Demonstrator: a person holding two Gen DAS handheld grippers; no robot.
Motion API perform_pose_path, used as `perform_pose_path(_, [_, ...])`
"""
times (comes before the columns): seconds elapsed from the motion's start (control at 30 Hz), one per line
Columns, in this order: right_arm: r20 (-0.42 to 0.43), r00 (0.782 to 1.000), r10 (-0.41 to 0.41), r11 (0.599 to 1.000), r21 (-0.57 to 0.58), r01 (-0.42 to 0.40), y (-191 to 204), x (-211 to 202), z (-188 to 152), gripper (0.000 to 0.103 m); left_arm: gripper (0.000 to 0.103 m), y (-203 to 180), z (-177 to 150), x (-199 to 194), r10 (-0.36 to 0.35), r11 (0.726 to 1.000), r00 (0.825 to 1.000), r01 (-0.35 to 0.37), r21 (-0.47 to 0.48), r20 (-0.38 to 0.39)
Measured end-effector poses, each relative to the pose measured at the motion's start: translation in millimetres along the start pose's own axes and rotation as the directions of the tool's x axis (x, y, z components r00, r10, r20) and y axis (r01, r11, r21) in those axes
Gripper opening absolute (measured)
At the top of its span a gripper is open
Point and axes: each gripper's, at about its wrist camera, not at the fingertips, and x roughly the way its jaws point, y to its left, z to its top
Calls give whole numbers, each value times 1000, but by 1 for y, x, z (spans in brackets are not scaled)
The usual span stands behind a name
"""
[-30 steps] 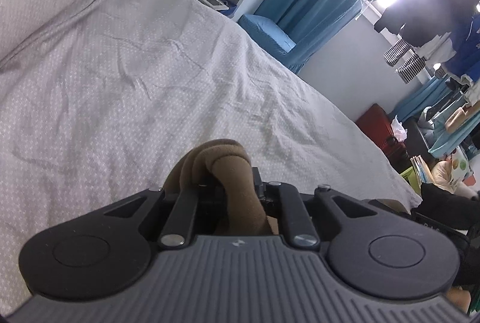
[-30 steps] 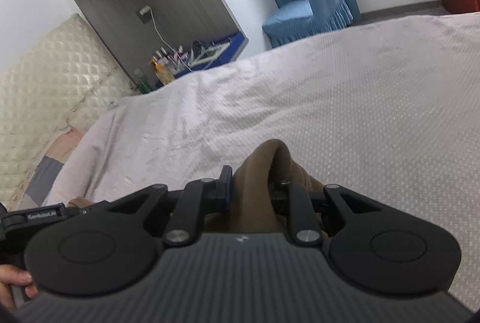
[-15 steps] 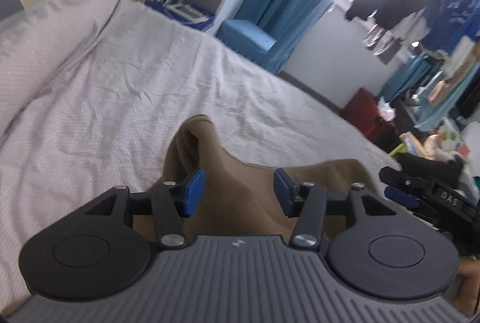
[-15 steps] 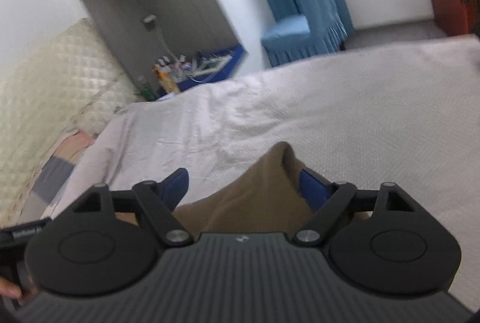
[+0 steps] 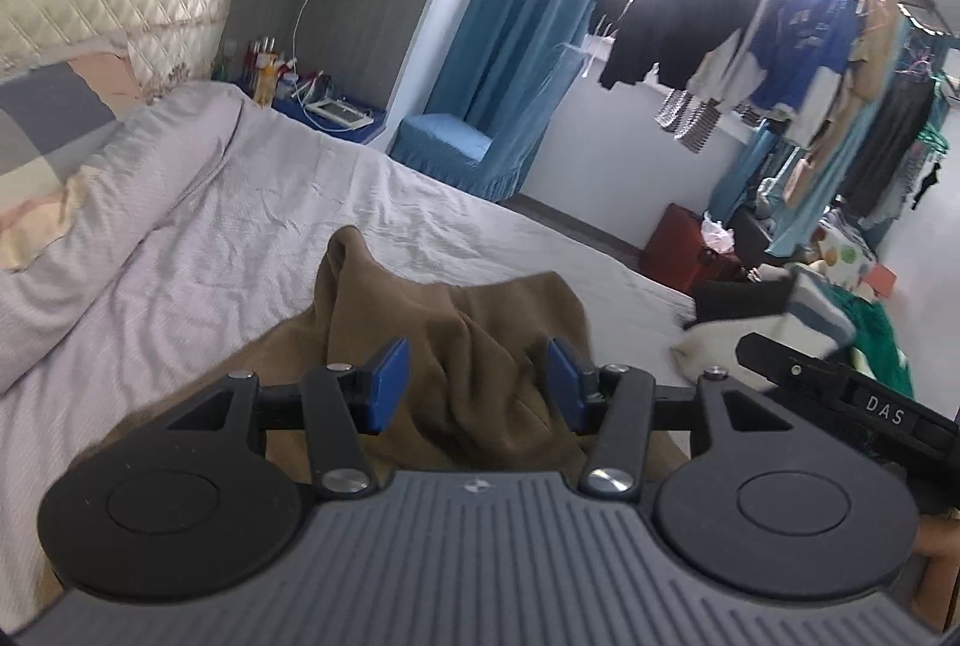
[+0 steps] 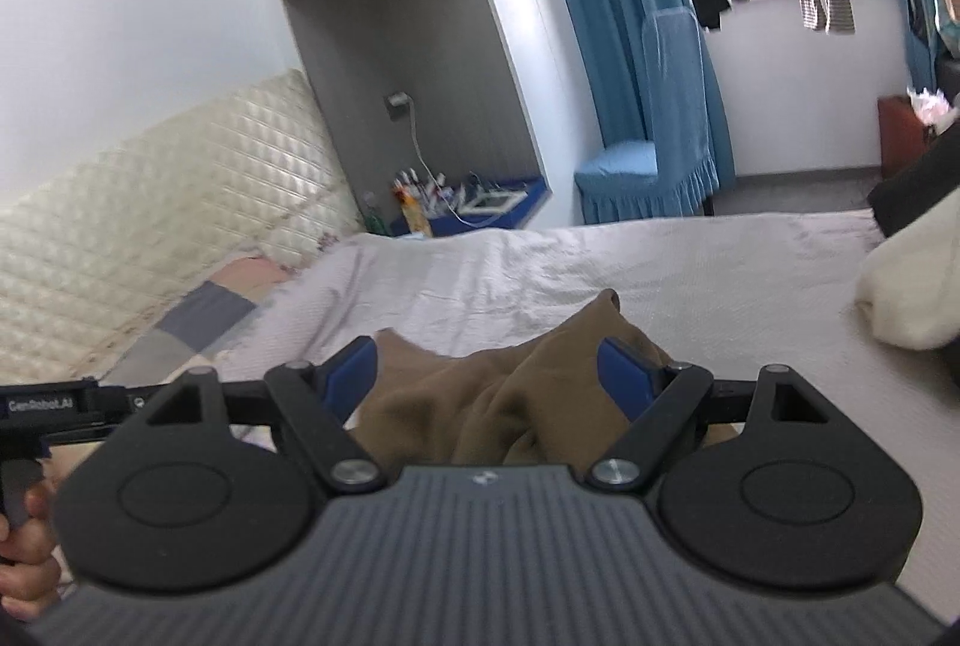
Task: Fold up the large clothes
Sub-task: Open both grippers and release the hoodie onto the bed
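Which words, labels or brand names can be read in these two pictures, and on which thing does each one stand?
"DAS": on the black bar of the right gripper, seen in the left wrist view.
"GenRobot.AI": on the black bar of the left gripper, seen in the right wrist view.
Print on the hanging blue shirt: too blurred to read.
Labels on the bedside bottles: too small.

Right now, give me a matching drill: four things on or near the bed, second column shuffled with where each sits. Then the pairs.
Things:
1. brown garment
2. blue chair
3. red cabinet
4. cream garment

Places:
A. on the floor past the bed's far edge, white stuff on top
B. against the blue curtain
C. on the bed at the right, apart from the gripper
D. rumpled on the bed just ahead of both grippers

Pairs: 1-D, 2-B, 3-A, 4-C
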Motion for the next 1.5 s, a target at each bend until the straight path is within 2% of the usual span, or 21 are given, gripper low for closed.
perform_pose_path(0.17, [27,1000,12,999,-31,-11,22,-67,-25,83,57,-28,-47,-72,3,1000,1000,-3,30,12])
perform_pose_path(0.37, [33,999,-8,999,-54,9,36,-120,-64,83,57,-38,-107,-121,12,998,999,-14,60,35])
perform_pose_path(0.5, [13,999,-31,999,-31,31,36,-142,-96,83,57,-37,-149,-133,47,994,998,-50,95,41])
perform_pose_path(0.67, [-48,996,-71,997,25,72,30,-156,-134,83,57,-14,-193,-130,67,997,998,-67,47,17])
perform_pose_path(0.77, [-101,991,-91,989,105,101,18,-149,-152,83,57,7,-207,-120,94,995,995,-94,21,-9])
perform_pose_path(0.87, [-154,975,-162,969,164,187,1,-139,-174,83,57,26,-212,-113,111,993,994,-112,-22,-22])
perform_pose_path(0.97, [-212,947,-240,929,232,288,-16,-126,-185,82,57,42,-213,-107,104,990,994,-107,-88,-36])
perform_pose_path(1.07, [-235,910,-340,885,246,394,-25,-117,-193,82,57,54,-215,-98,104,984,993,-110,-140,-48])
perform_pose_path(1.17, [-266,883,-386,840,294,456,-36,-111,-201,81,57,62,-218,-88,90,981,994,-99,-169,-59])
perform_pose_path(1.23, [-296,869,-397,813,326,483,-46,-109,-205,76,59,63,-219,-84,83,979,995,-91,-184,-52])
perform_pose_path(1.33, [-335,876,-346,819,347,456,-48,-99,-212,73,62,63,-221,-82,72,975,997,-79,-207,-41])
perform_pose_path(1.5, [-417,869,-265,811,391,435,-53,-83,-224,42,65,62,-224,-78,69,973,997,-74,-218,-27])
